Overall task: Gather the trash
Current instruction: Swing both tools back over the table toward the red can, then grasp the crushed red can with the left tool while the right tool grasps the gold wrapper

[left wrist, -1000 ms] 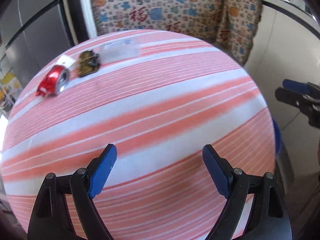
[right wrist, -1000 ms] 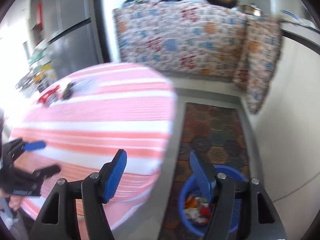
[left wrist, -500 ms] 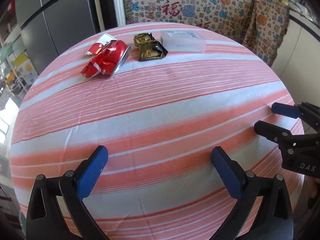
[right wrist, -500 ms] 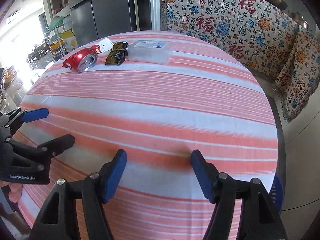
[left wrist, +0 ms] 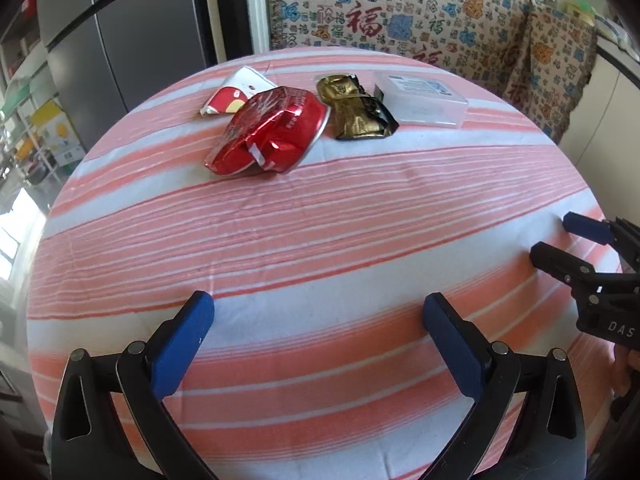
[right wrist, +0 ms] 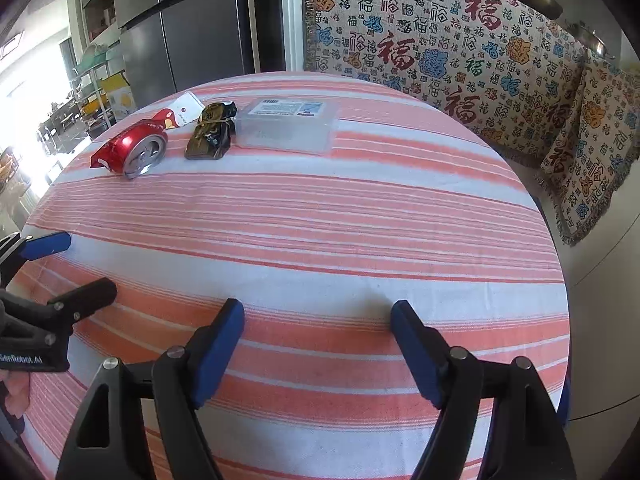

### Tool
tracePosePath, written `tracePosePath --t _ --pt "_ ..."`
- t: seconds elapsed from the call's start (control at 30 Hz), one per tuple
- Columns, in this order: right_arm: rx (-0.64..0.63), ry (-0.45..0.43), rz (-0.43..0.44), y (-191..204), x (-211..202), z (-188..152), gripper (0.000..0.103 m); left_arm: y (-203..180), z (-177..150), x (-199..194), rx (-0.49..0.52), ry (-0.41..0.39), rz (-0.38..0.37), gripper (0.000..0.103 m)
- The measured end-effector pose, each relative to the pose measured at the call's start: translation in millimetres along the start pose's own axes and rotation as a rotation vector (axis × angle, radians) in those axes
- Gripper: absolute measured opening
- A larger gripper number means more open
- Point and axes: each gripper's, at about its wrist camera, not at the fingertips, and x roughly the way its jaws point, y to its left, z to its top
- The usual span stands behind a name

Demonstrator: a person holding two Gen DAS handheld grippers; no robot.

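left wrist view | crushed red metal can (left wrist: 267,133) at table's (left wrist: 320,240) far edge | light, dented, slick; pinch flattened sides | left gripper (left wrist: 318,322) fingers wide apart, empty | right gripper (right wrist: 318,328) opening, empty

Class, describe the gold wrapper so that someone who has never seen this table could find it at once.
Start at the round table with the pink-and-white striped cloth and look to its far side, where four items lie in a row. The gold wrapper lies between the crushed red can and the clear plastic box. It alone is crumpled, shiny gold and black.
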Motion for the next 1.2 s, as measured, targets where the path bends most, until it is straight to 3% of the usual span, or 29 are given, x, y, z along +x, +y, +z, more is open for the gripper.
tracePosePath --t 0.17,0.3,0.5,0.63,0.77,0.97,1.13,1.2 --pt "-0.001 0.0 0.002 0 0 2 0.078 11 5 -3 -0.006 0.01 -0.008 0.1" --pt "-0.003 0.001 0.0 -1 0 4 0.078 18 26 -17 -0.039 -0.056 -0.058 0.099" --pt "-0.003 0.0 -0.001 -1 0 4 0.078 12 69 -4 0.045 -0.075 0.024 0.088" --pt "-0.004 0.0 -0.001 -1 1 4 0.078 8 79 13 0.084 -0.05 0.057 0.054" --pt "-0.004 0.0 -0.002 -1 1 4 0.078 7 76 -2 0.109 -0.111 0.079 0.039" --pt "-0.004 0.0 -0.003 -1 1 4 0.079 34 53 -47 -0.04 -0.156 -0.027 0.037" --pt "0.001 0.042 -0.004 1 4 11 0.078 58 29 -67 -0.135 -0.187 -0.052 0.037" --pt "-0.009 0.068 0.045 5 8 20 0.078 62 27 -66 -0.14 -0.19 -0.06 0.037"
